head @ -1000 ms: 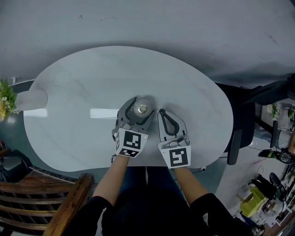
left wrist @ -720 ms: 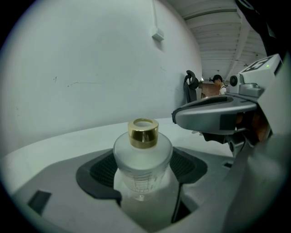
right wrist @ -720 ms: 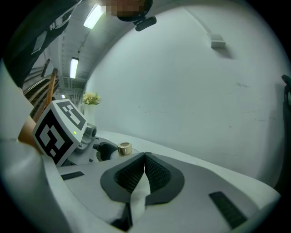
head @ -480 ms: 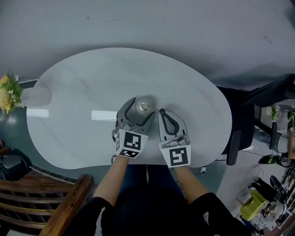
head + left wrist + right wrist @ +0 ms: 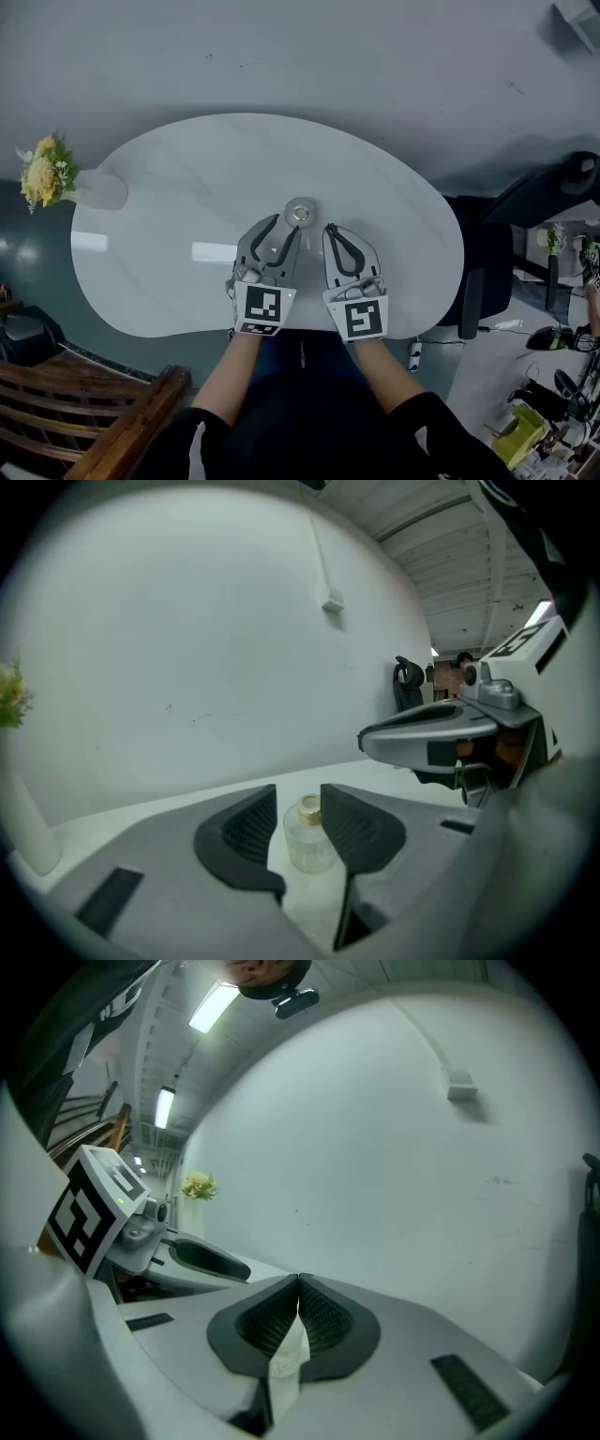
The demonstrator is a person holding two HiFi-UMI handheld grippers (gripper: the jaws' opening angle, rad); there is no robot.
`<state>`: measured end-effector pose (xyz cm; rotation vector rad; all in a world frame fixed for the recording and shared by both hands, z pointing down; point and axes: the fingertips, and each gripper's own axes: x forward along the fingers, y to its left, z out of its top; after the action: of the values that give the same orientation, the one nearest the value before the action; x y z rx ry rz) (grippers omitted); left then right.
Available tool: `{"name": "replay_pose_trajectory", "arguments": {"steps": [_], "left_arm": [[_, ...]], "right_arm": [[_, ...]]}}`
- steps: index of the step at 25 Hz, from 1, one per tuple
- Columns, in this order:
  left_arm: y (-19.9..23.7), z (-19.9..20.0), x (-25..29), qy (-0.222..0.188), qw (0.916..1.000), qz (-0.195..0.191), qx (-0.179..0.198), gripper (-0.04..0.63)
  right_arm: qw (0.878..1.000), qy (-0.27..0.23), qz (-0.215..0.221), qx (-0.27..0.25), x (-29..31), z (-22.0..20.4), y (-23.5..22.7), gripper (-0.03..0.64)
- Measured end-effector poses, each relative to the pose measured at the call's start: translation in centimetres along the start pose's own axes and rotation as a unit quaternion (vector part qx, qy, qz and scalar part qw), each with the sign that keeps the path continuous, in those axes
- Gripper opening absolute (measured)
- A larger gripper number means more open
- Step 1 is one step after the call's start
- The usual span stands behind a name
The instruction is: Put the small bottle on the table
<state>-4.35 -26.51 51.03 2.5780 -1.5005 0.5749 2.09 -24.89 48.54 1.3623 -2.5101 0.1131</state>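
The small bottle [image 5: 301, 212] stands upright on the white surface [image 5: 178, 178], just right of the frame's centre in the head view, so the job now looks like getting clear of it cleanly. Your left tool [image 5: 284, 226] sits just below it with nothing between its pads; its jaws are closing, and the left gripper view shows the bottle through the gap, just past the tips. Draw that tool straight back toward the lower edge along its own line, level with the surface. Don't sweep sideways, because a glass bottle this light would probably tip at a nudge from the right-hand jaw. Your right tool [image 5: 330, 229], jaws pressed together and empty, lies close beside it; hold it where it is.
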Motion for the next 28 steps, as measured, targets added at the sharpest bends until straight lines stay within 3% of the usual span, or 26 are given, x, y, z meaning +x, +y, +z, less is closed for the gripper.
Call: {"name": "replay_pose_trajectory", "arguments": {"steps": [3,7,11,15,21,28], "left_arm": [[0.2,1.7,-1.9,-0.015,0.9997,0.019,0.004,0.080],[0.2,4.0,-4.1,-0.039,0.9985,0.037,0.002,0.013],[-0.2,6.4,-6.7,-0.065,0.9967,0.045,-0.016,0.008],[-0.5,8.8,-8.8,-0.096,0.9935,0.054,-0.029,0.008],[-0.3,10.9,-11.6,-0.109,0.9901,0.074,-0.048,0.008],[-0.3,11.8,-12.2,-0.131,0.9877,0.078,-0.032,0.008]], "right_arm": [[1.000,-0.014,-0.002,-0.006,-1.2,1.5,0.6,0.023],[0.999,-0.038,-0.008,-0.005,-2.9,3.6,0.8,0.023],[0.998,-0.060,-0.023,0.000,-5.0,5.8,0.6,0.023],[0.992,-0.120,-0.042,-0.016,-6.5,8.8,-0.1,0.023],[0.990,-0.132,-0.048,-0.017,-8.3,10.5,0.2,0.021],[0.989,-0.135,-0.053,-0.015,-8.9,11.2,-0.2,0.021]]}}
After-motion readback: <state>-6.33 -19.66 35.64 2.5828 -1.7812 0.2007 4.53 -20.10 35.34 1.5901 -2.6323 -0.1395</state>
